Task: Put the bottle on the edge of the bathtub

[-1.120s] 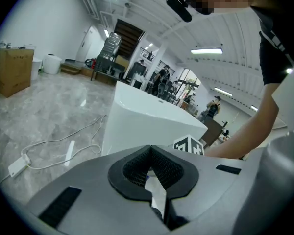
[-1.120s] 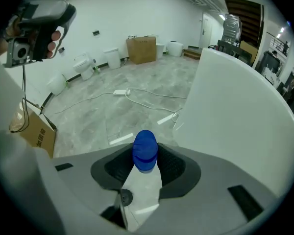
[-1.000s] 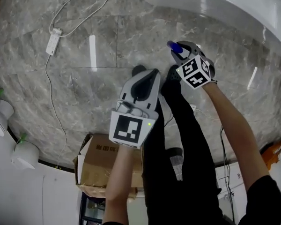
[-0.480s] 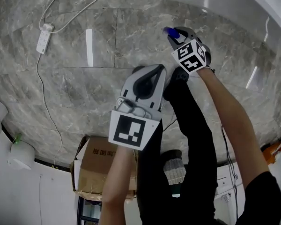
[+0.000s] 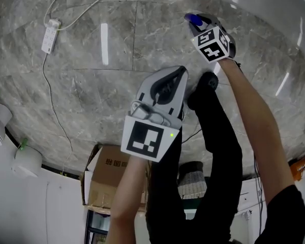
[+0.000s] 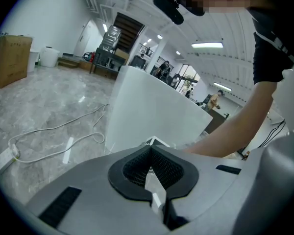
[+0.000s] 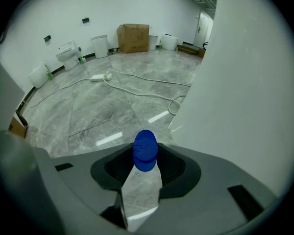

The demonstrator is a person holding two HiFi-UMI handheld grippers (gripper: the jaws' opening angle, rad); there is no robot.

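A clear bottle with a blue cap [image 7: 145, 151] sticks up between the jaws of my right gripper [image 7: 145, 168], which is shut on it. In the head view that cap [image 5: 193, 19] shows just ahead of the right gripper [image 5: 199, 24], close to the white bathtub [image 5: 259, 1] at the top right. The tub's white wall [image 7: 250, 82] fills the right side of the right gripper view. My left gripper [image 5: 180, 73] hangs lower, over the marble floor, shut with nothing held. In its own view the left gripper [image 6: 149, 150] faces the bathtub [image 6: 152, 106].
A white power strip [image 5: 49, 34] and its cable lie on the grey marble floor at the upper left. A cardboard box [image 5: 112, 179] stands by the person's black trouser legs [image 5: 208, 151]. White toilets [image 5: 0, 123] line the left wall.
My right gripper has carried the bottle farther out, closer to the bathtub. The left gripper has shifted only slightly and stays shut.
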